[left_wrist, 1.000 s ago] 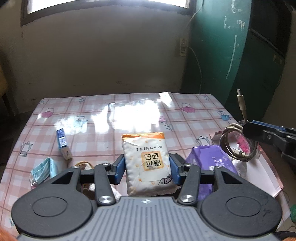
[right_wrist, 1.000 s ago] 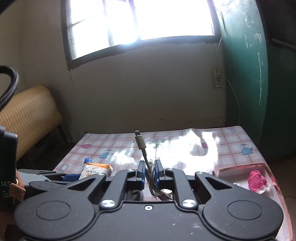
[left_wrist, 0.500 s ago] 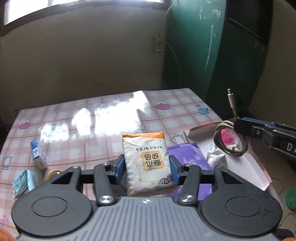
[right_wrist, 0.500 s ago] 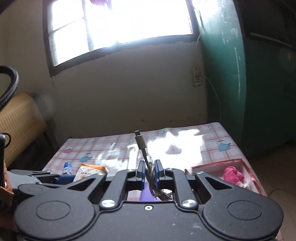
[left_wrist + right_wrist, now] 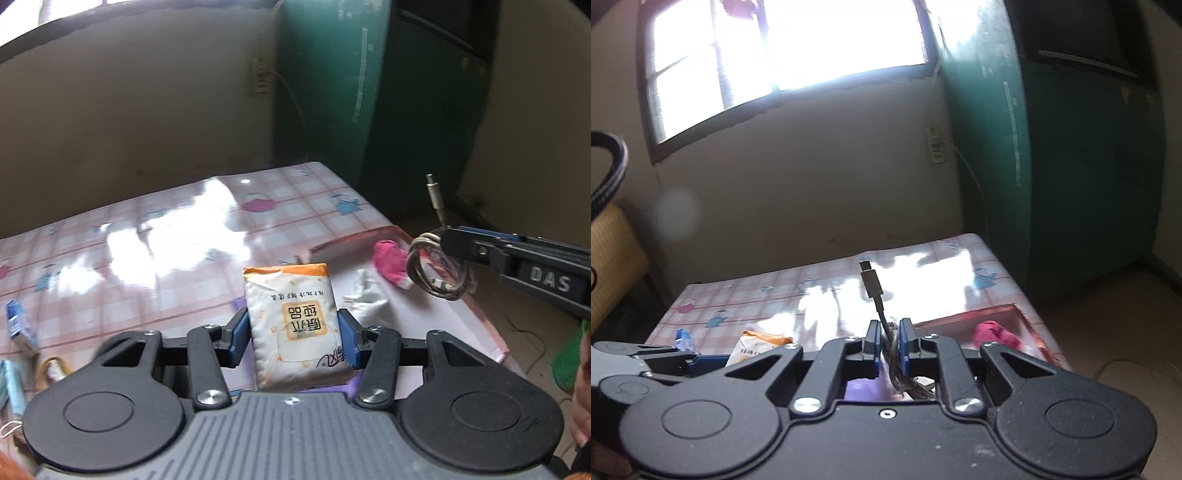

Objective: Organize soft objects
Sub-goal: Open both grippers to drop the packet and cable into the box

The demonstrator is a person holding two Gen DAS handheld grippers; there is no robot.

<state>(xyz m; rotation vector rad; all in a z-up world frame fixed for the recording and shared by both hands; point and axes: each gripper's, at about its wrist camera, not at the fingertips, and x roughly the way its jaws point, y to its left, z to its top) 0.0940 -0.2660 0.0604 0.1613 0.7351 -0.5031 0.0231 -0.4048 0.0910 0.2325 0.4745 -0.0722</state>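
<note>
The left claw (image 5: pixel 293 338) is pinching a soft white and orange tissue pack (image 5: pixel 293 321) between its blue pads and holds it up in the air above the desk (image 5: pixel 147 258). The right claw (image 5: pixel 889 341) is pressed tight on a coiled cable (image 5: pixel 436 273), and the plug end sticks up. Both things are off the desk, so this looks like the carrying step. A pink box (image 5: pixel 480 321) sits at the right edge of the desk. A pink soft thing (image 5: pixel 389 264) and a crumpled white thing (image 5: pixel 364 299) already lie inside it. I think the tissue pack goes in there next. The left claw should move over a bare spot in the box, go low, and then let go. The right claw with the cable hangs close by, so the two should not bump.
</note>
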